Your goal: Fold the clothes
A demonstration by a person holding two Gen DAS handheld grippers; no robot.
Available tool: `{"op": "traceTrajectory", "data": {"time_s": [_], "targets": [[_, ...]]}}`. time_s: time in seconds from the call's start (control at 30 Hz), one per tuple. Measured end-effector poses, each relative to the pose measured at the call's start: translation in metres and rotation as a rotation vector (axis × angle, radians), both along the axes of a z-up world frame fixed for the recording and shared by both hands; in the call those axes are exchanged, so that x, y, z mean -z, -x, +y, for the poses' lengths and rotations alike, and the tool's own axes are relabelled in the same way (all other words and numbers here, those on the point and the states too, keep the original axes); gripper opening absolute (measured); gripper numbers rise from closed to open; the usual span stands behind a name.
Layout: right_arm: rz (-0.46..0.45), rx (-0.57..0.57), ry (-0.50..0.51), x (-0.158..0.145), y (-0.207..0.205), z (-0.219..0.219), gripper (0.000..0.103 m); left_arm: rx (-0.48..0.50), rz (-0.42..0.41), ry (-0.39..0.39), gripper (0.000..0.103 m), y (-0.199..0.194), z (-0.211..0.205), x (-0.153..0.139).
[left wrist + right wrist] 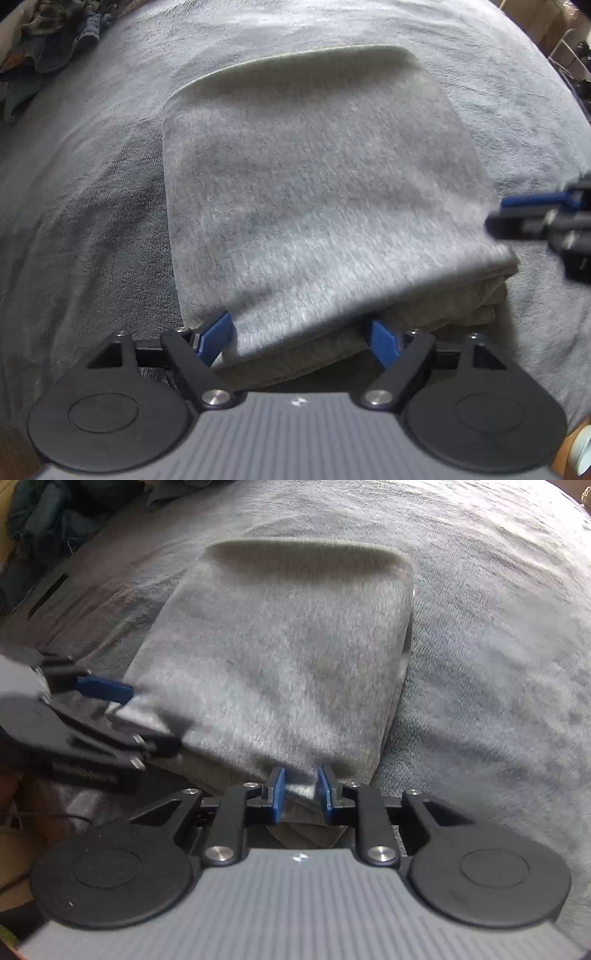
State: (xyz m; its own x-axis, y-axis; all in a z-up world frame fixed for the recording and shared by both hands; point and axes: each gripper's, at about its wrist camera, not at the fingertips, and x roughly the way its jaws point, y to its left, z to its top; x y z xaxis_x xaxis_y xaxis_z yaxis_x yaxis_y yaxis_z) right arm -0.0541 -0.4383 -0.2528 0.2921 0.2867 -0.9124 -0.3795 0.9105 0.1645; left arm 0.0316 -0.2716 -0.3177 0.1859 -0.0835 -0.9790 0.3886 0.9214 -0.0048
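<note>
Two wrist-camera views look down on a folded grey garment point(314, 192), knit, laid on a lighter grey fleece blanket point(92, 177) that covers the whole surface.

Left wrist view: the garment fills the centre, folded edge toward 12 o'clock, stacked layers showing at its near edge around 5 o'clock. The left gripper point(301, 341) sits at 6 o'clock w/ blue pads spread wide, released; the garment's near edge lies between them, and neither pad presses on it. The right gripper point(517, 210) comes in at 3 o'clock by the garment's corner. A heap of dark clothes point(51, 40) lies at 10 o'clock, well apart from the garment.

Right wrist view: the right gripper point(301, 794) at 6 o'clock is clenched on the garment's point(280, 650) near edge, a bunch of cloth pinched between its close-set blue pads. The left gripper point(144, 716) shows at 9 o'clock, blurred, at the garment's corner. Dark clothes point(55, 513) sit at 11 o'clock on the blanket point(498, 664).
</note>
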Motion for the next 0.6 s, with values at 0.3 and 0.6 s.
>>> {"op": "traceTrajectory", "data": {"time_s": [0.3, 0.6], "targets": [[0.017, -0.008, 0.042, 0.032, -0.050, -0.008, 0.019, -0.095, 0.102, 0.067, 0.073, -0.006, 0.002, -0.035], [-0.004, 0.062, -0.006, -0.016, -0.075, -0.013, 0.019, -0.117, 0.170, 0.041, 0.073, -0.033, -0.016, -0.018]]}}
